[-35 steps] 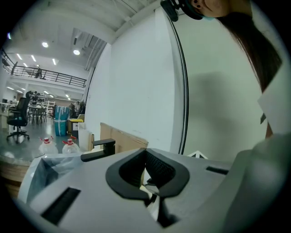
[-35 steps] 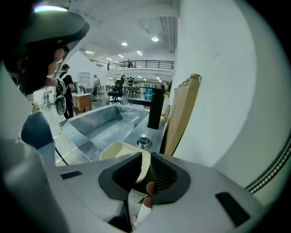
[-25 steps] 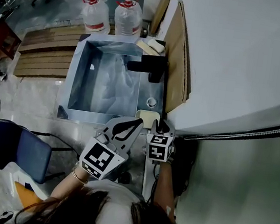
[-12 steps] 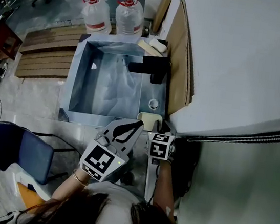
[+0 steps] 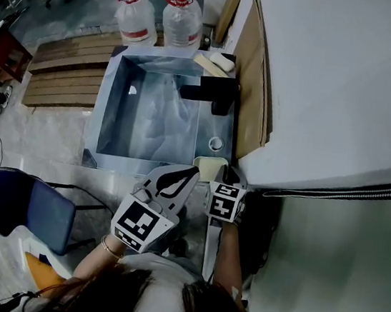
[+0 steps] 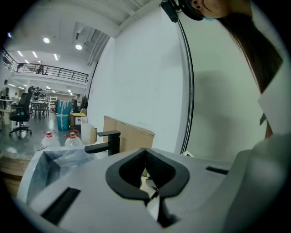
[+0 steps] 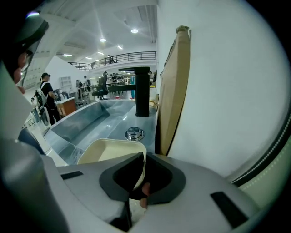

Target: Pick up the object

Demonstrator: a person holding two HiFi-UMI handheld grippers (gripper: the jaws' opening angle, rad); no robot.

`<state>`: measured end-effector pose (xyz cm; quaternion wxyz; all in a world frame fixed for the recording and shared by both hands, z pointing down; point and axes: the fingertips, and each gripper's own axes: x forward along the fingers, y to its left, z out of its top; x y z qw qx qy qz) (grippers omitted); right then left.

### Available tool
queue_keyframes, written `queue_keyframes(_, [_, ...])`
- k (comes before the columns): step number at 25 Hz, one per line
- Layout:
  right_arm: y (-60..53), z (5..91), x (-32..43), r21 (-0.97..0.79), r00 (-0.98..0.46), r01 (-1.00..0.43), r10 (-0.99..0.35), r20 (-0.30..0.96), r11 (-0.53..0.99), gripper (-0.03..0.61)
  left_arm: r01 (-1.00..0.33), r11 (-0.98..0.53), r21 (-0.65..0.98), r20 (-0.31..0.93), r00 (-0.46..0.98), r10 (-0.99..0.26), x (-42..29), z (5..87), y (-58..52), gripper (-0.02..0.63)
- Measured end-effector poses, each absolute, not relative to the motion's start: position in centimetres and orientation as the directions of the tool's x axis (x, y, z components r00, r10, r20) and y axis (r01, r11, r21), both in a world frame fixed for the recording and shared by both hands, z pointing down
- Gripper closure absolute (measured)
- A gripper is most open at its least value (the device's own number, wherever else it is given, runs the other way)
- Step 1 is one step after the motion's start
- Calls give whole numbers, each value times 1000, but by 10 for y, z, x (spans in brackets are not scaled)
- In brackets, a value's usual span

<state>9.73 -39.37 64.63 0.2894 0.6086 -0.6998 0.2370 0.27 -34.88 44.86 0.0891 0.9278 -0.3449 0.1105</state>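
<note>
Head view: left gripper (image 5: pixel 178 177) and right gripper (image 5: pixel 226 172) sit side by side at the near edge of the sink (image 5: pixel 114 115); the cream tub (image 5: pixel 206 163) is at its near right corner, nearer than the black tap (image 5: pixel 211 93).
Left gripper view: jaws together, nothing between them.
Right gripper view: jaws clamped on the cream tub's near rim; metal knob (image 7: pixel 134 133) just beyond it.

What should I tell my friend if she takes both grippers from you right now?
Right gripper: shut on the near rim of the cream dish.
Left gripper: shut, empty, held just left of the right one.
The dish is at the near right corner of the sink.
Done: the grip.
Left: lift the dish; it does not look raised yet.
</note>
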Motion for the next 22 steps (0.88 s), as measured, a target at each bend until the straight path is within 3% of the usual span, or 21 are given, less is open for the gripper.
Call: queue_keyframes(22, [-370,610,95,-32,-137,-988,-783,607,148,546,-683,-728,57,239,717,-654,1,432,-313,606])
